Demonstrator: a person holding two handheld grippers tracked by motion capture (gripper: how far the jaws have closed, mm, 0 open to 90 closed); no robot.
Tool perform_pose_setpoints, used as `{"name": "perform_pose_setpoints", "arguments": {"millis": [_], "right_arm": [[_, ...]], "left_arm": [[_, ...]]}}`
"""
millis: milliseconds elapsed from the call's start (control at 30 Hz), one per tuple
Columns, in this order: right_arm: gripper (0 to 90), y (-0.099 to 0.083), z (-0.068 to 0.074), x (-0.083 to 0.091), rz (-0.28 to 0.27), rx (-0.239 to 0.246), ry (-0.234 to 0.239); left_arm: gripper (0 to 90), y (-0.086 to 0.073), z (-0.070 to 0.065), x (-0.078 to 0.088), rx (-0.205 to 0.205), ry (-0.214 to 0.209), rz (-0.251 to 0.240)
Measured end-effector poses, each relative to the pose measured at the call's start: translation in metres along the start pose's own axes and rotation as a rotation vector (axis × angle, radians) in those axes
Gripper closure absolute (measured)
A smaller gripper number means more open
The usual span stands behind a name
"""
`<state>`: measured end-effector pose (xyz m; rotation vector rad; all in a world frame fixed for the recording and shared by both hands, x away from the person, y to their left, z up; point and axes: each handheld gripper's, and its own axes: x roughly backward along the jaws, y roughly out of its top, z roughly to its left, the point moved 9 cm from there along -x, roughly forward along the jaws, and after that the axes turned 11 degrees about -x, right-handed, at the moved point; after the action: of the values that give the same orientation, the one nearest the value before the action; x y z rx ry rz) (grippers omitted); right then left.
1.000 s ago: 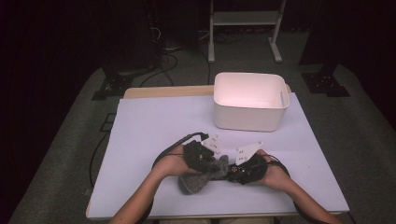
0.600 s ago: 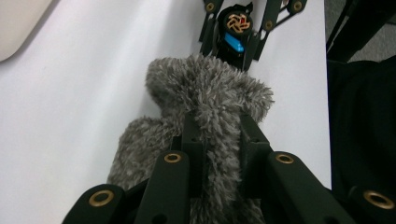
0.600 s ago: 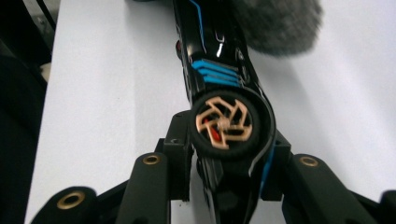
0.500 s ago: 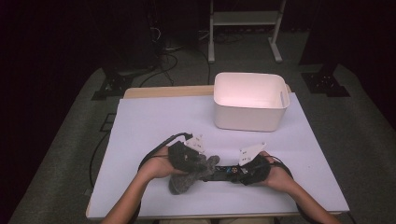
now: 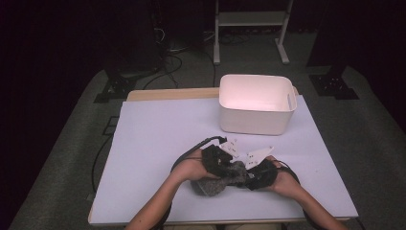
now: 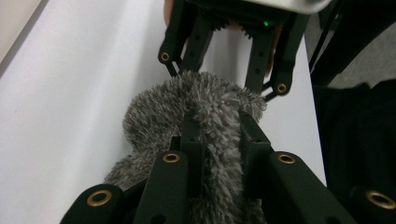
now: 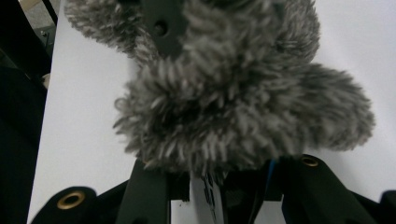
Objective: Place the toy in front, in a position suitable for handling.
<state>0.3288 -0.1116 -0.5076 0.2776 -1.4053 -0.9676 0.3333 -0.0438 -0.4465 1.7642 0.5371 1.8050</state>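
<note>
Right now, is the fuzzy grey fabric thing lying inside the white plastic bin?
No, the fuzzy grey fabric thing sits on the table between the two grippers, apart from the white plastic bin.

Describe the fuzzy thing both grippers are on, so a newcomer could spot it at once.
Start at the white bin at the table's far side, then come toward the near edge. Between the two hands lies a grey fuzzy cloth. It is the sole furry item on the pale table.

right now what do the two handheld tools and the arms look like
Both are black two-jaw tools with linkage arms and brass-coloured pivot rivets. The left black tool and the right black tool each carry a pale three-cornered plate on top and trail a black cable. The right one shows a small green light. The forearms are bare, no sleeves visible.
</note>
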Motion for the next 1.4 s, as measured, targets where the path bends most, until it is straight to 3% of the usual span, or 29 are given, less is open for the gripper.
{"name": "perform_pose_setpoints", "arguments": {"millis": [233, 400, 533, 633, 700, 800, 1067, 1200, 1267, 1400], "right_arm": [[62.9, 0.000, 0.001, 0.000, 0.004, 0.015, -0.008], [62.9, 0.000, 0.000, 0.000, 0.010, 0.012, -0.002], [62.6, 0.001, 0.000, 0.000, 0.018, 0.014, 0.002], [54.6, 0.005, 0.002, 0.000, 0.034, 0.010, 0.034], [51.9, 0.009, 0.004, -0.002, 0.044, 0.023, 0.028], [50.8, 0.013, 0.005, -0.007, 0.113, 0.075, -0.006], [44.0, 0.015, 0.007, -0.006, 0.178, 0.096, 0.000], [41.3, 0.015, 0.008, -0.005, 0.177, 0.092, 0.002], [41.0, 0.018, 0.007, -0.003, 0.150, 0.098, -0.011], [41.5, 0.026, 0.009, -0.001, 0.136, 0.096, 0.006]], "left_arm": [[76.6, -0.020, -0.006, 0.018, 0.012, 0.031, 0.014], [76.4, -0.047, -0.004, 0.045, 0.077, 0.091, 0.007], [76.4, -0.059, -0.006, 0.051, 0.110, 0.090, -0.026], [76.4, -0.059, -0.007, 0.050, 0.109, 0.089, -0.043], [76.4, -0.057, -0.006, 0.048, 0.106, 0.088, -0.051], [76.4, -0.056, -0.004, 0.048, 0.118, 0.085, -0.073], [76.4, -0.056, -0.004, 0.048, 0.126, 0.079, -0.086], [76.4, -0.056, -0.005, 0.048, 0.121, 0.081, -0.081], [76.5, -0.056, -0.007, 0.048, 0.122, 0.081, -0.084], [76.4, -0.056, -0.005, 0.048, 0.122, 0.080, -0.085]]}}
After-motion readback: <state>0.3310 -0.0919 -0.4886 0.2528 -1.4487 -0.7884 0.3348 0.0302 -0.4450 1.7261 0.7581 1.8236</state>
